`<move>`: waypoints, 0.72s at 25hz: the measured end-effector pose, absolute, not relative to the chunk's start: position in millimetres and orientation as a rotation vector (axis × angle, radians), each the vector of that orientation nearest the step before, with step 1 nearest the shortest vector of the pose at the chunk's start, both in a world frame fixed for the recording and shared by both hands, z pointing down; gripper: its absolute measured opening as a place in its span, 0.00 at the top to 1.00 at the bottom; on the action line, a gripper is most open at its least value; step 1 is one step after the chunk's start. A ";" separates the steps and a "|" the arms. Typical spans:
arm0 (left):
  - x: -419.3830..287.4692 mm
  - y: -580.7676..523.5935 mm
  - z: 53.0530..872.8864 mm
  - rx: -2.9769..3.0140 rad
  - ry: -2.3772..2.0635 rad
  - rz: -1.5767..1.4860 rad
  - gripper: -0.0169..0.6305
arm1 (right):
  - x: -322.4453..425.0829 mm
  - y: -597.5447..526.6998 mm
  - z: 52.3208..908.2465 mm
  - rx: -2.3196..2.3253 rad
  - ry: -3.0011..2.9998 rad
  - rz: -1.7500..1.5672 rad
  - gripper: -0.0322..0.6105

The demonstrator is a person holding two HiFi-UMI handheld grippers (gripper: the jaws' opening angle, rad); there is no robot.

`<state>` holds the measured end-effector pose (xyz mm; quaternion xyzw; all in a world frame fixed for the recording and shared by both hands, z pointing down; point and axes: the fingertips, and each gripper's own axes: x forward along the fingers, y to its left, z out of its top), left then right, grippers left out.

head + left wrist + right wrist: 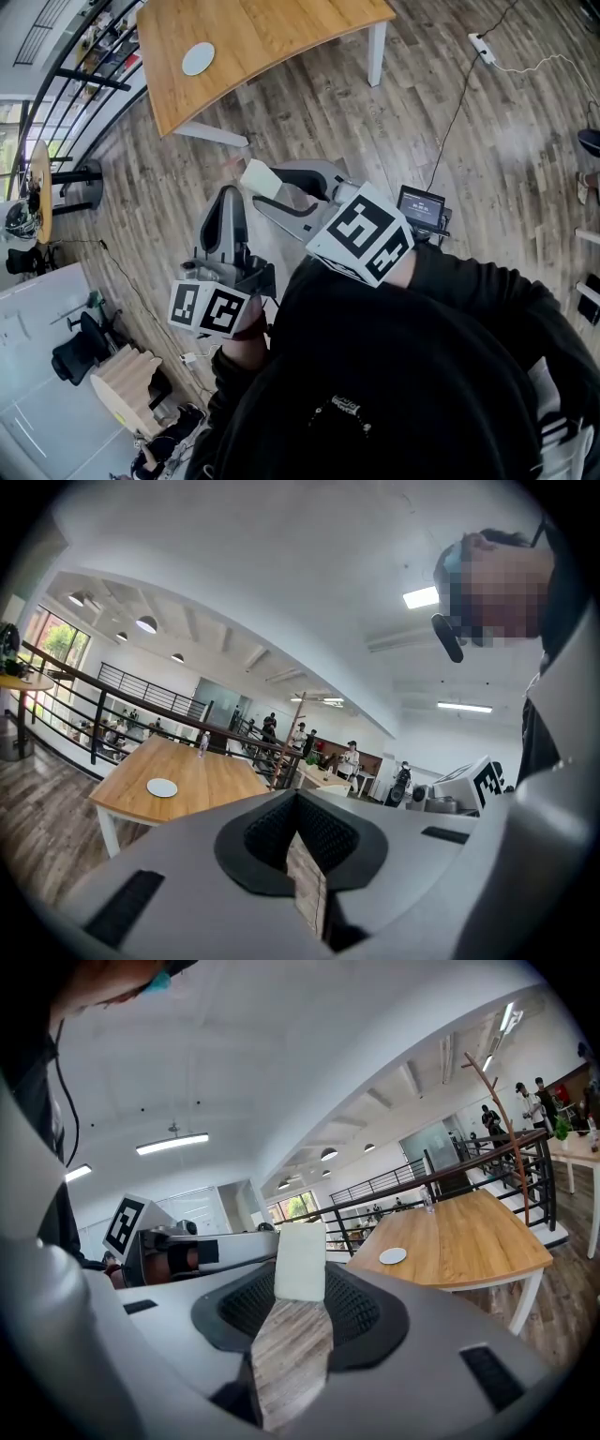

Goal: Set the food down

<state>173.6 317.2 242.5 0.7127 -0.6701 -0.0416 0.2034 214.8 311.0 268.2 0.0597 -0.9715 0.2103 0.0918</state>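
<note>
Food (300,1262): a pale block, clamped at the jaw tips of the right gripper (274,190), which stands wide around it. It is held in the air over the floor, well apart from the table (281,47) on the far side. Left gripper (298,829): jaws drawn together at the tips, nothing in them. Plate (198,58) lies bare on the table, far left. Judged step: carry, with the set-down not yet begun. Next move calls for closing on the table, lowering the block onto the plate or tabletop, then parting the jaws
</note>
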 end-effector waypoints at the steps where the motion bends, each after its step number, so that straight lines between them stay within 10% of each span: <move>1: 174.6 314.2 242.6 1.987 -1.872 -0.115 0.98 | 216.2 308.1 268.0 0.176 -2.888 0.625 0.68; 18: 177.9 291.4 253.0 1.943 -1.887 -0.069 0.98 | 219.8 289.0 273.9 0.124 -2.883 0.658 0.68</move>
